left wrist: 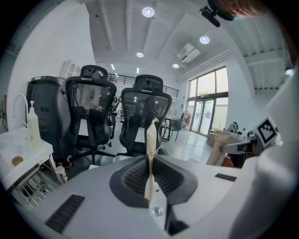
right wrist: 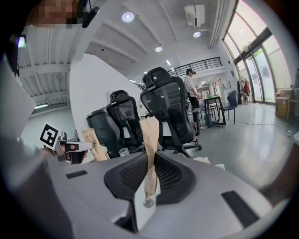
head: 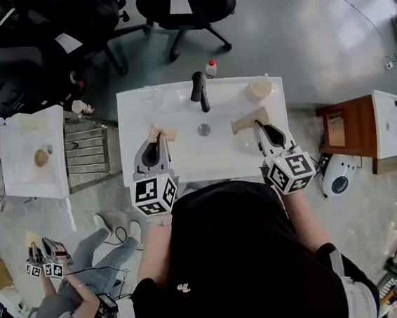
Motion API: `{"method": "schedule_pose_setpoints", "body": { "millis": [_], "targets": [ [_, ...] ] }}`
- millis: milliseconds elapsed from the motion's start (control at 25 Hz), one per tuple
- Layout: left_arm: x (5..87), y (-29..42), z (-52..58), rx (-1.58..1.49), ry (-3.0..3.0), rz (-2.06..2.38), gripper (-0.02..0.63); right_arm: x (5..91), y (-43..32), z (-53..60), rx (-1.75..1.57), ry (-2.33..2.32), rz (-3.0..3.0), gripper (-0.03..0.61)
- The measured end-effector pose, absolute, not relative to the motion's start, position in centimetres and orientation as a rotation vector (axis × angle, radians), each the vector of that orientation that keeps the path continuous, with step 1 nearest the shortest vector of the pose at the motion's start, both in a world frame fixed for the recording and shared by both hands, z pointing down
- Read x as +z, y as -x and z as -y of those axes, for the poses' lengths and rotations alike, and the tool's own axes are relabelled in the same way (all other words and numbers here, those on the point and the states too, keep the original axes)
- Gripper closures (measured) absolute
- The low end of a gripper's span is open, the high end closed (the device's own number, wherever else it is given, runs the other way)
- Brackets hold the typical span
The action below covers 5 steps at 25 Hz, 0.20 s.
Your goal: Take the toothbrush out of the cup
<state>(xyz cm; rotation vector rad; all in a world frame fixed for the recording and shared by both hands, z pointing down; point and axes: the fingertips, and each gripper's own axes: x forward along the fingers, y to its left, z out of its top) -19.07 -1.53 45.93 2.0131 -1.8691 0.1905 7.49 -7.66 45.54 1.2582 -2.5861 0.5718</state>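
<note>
A beige cup (head: 259, 87) stands at the back right of the white washbasin (head: 184, 160), and a clear glass (head: 148, 95) at the back left; I cannot make out a toothbrush in either. The clear glass (right wrist: 123, 151) also shows in the right gripper view. My left gripper (head: 162, 133) hovers over the basin left of the drain (head: 203, 129), its tan pads (left wrist: 150, 140) pressed together with nothing between them. My right gripper (head: 244, 123) hovers right of the drain, short of the beige cup, its tan pads (right wrist: 150, 140) likewise together and empty.
A black faucet (head: 200, 91) stands at the basin's back middle, with a small red-capped bottle (head: 210, 67) behind it. Black office chairs (head: 186, 8) stand beyond. A second basin with a metal rack (head: 85, 149) is at the left, a wooden cabinet (head: 347, 128) at the right.
</note>
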Motion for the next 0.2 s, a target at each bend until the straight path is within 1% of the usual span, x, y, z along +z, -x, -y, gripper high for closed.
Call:
{"method": "schedule_pose_setpoints", "body": {
  "millis": [200],
  "targets": [
    [46.15,19.24,1.68,0.19,-2.014,1.87,0.58,45.79,-7.53,7.86,0.57,-1.264,2.582,0.52]
  ]
}}
